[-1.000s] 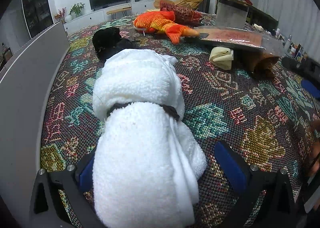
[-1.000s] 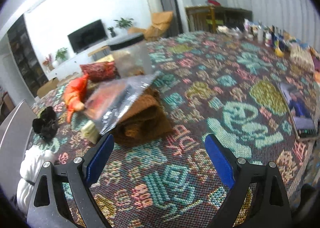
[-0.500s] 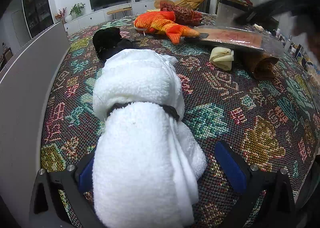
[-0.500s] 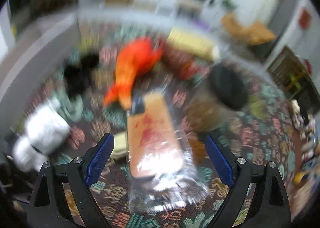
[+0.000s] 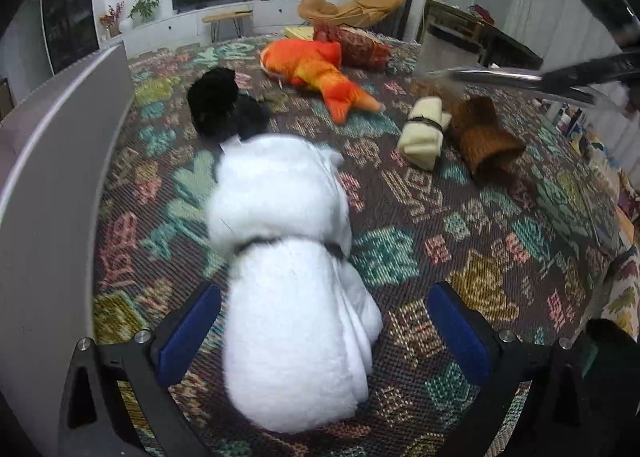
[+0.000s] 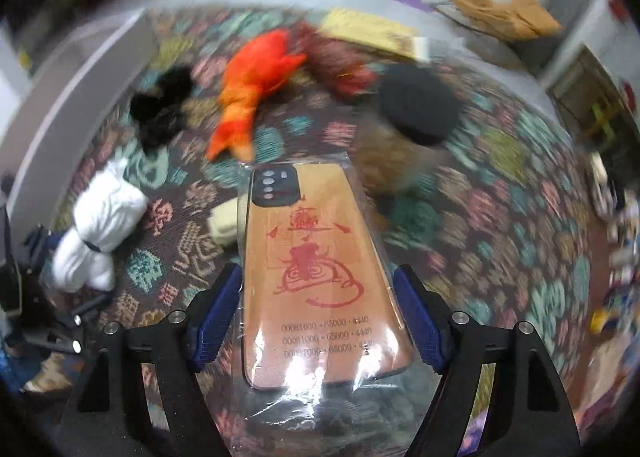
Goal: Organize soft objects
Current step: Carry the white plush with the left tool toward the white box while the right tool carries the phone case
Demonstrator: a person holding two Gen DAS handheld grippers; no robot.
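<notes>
Phone case [image 6: 320, 277] in a clear plastic sleeve sits between the blue pads of the right tool [image 6: 320, 309]: tan back, red printed figure, rows of small digits, black camera cutout at the far end. Jaws are closing; pads look right at the sleeve's edges, but whether they press on it I can't tell. Sleeve glare washes out the near end.

White towel roll [image 5: 288, 277], fluffy, cinched by a dark band, lies on the patterned table [image 5: 460, 197] between the pads of the left tool [image 5: 320, 331]. Left tool is wide; its left pad is just beside the roll, right pad well apart from it.

Further back on the table: orange plush fish [image 5: 316, 73], black fuzzy bundle [image 5: 224, 105], cream roll [image 5: 424, 133] tied with a band, brown knit piece [image 5: 484, 137] touching it.

Right wrist view is motion-blurred. A dark round thing [image 6: 416, 105] over something brownish can't be identified. From the left wrist view the case shows only as a smeared streak at upper right, and clutter at the table's far edge is too small to read.
</notes>
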